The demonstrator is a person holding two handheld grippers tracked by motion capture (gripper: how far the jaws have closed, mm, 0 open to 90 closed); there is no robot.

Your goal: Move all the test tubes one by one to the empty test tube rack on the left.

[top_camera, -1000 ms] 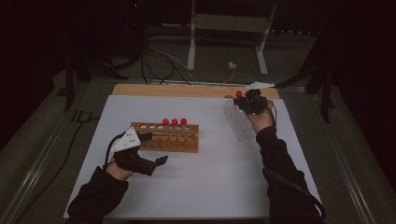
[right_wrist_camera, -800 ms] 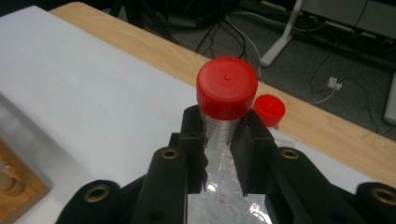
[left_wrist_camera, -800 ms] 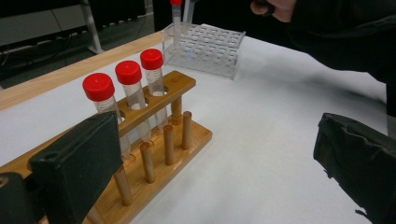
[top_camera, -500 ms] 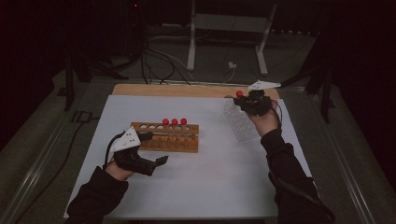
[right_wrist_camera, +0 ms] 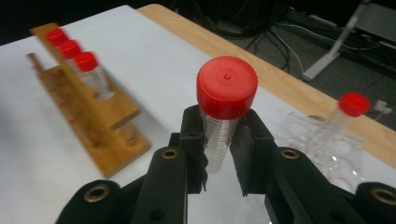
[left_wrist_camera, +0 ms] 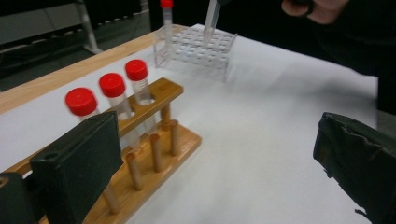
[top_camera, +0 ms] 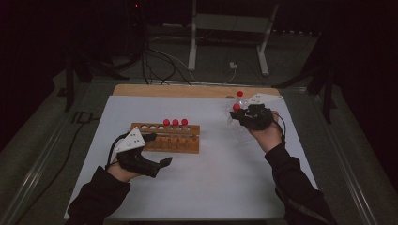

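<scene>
The red-capped tube (right_wrist_camera: 223,116) stands clamped between the jaws of the right gripper (right_wrist_camera: 219,154) at the centre of the right gripper view; the high view shows it only as a red dot (top_camera: 236,107) right of centre, over the clear plastic rack (top_camera: 241,123) near the sheet's far edge. The left gripper (left_wrist_camera: 210,186) is open and empty beside the wooden rack (left_wrist_camera: 154,140). White sheet (top_camera: 216,183) between the racks lies bare.

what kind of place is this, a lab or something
Likely a lab-style test bench, staged rather than a working lab: red-capped tubes stand in a wooden rack, a clear plastic rack sits on a white-covered table, with cables and a metal stand behind.
</scene>
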